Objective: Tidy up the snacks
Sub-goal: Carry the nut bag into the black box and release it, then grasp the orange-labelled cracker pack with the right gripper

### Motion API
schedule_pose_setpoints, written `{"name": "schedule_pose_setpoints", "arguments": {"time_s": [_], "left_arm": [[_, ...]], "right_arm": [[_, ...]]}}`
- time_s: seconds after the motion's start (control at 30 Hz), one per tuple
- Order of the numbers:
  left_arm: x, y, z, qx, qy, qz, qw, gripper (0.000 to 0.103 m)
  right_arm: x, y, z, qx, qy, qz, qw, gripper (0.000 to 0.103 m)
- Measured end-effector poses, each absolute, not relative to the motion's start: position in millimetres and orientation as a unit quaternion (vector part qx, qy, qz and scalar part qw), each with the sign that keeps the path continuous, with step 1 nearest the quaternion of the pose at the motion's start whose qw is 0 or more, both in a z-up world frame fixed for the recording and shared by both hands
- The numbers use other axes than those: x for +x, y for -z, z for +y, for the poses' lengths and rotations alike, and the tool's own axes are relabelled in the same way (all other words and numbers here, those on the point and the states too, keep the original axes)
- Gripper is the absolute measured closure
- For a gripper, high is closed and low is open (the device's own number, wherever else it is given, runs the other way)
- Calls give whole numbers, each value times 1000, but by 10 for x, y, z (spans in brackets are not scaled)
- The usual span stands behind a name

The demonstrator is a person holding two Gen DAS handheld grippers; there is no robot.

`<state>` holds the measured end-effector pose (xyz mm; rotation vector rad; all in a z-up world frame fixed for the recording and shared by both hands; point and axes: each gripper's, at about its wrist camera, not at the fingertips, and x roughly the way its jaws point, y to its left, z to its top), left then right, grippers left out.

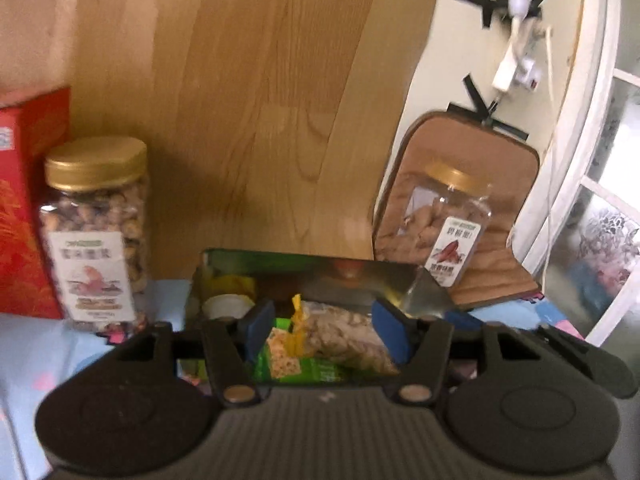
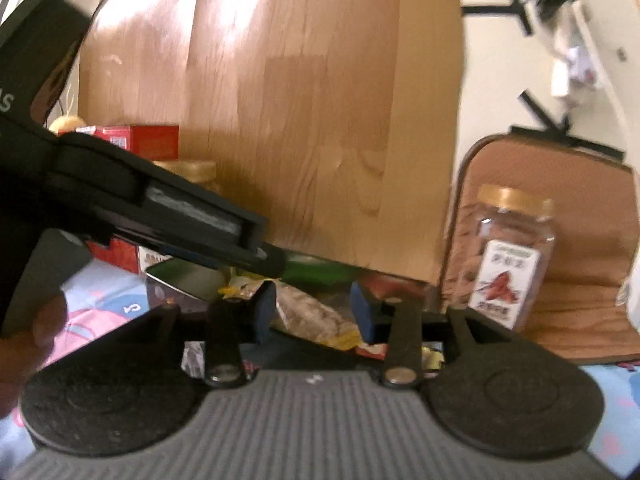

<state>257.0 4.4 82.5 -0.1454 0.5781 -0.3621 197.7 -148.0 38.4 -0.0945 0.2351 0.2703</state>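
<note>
Left gripper [image 1: 326,330]: jaws spread, blue pads apart, nothing pinched; aimed down and forward at an open shiny box.
Clear snack bag [image 1: 348,334]: lying in the shiny box [image 1: 360,276], directly ahead of and between the left pads; not seen pressed by either pad.
Bag's long axis: slanting from near the left pad, where a yellow tie sits, down toward the right pad.
Green packet [image 1: 304,368]: flat under the bag, nearest the camera.
Right gripper [image 2: 314,312]: jaws spread, holding nothing; the same bag [image 2: 316,316] seen ahead between its pads, slanting likewise.
Nearer hand: hard to judge; both close, left gripper's body [image 2: 160,208] crossing above the box in the right view.
Full nut jar [image 1: 96,232]: upright, left of the box, beside a red carton [image 1: 28,208].
Second jar [image 1: 452,224]: upright, right of the box, against a brown cushion [image 1: 504,184].
Likely next: closing across the bag's narrow width.
</note>
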Motion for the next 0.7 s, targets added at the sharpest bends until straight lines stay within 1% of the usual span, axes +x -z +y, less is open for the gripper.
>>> {"name": "schedule_pose_setpoints", "arguments": {"time_s": [0.1,0.17,0.23,0.33,0.43,0.5,0.57,0.7], "left_arm": [[2270,-887,179,-87,184,288,936,47],[1978,-837,271,-86,191,309,928,47],[1689,-716,371,-87,195,338,917,47],[1240,-449,587,-124,217,386,888,47],[899,-214,699,-160,241,415,863,47],[717,-107,692,-166,248,418,858,48],[550,-71,663,-159,241,394,873,48],[475,-78,527,-148,234,383,881,48]], "right_arm": [[1679,-428,-1615,-1,-158,139,978,59],[1497,-384,-1750,31,-199,178,963,56],[1241,-306,-1881,68,-246,227,940,51],[879,-135,-2039,109,-277,292,909,51],[565,-8,-2075,120,-272,325,898,51],[439,76,-2048,127,-274,345,889,50],[296,84,-2003,126,-274,336,892,50],[349,110,-1881,169,-305,350,869,50]]}}
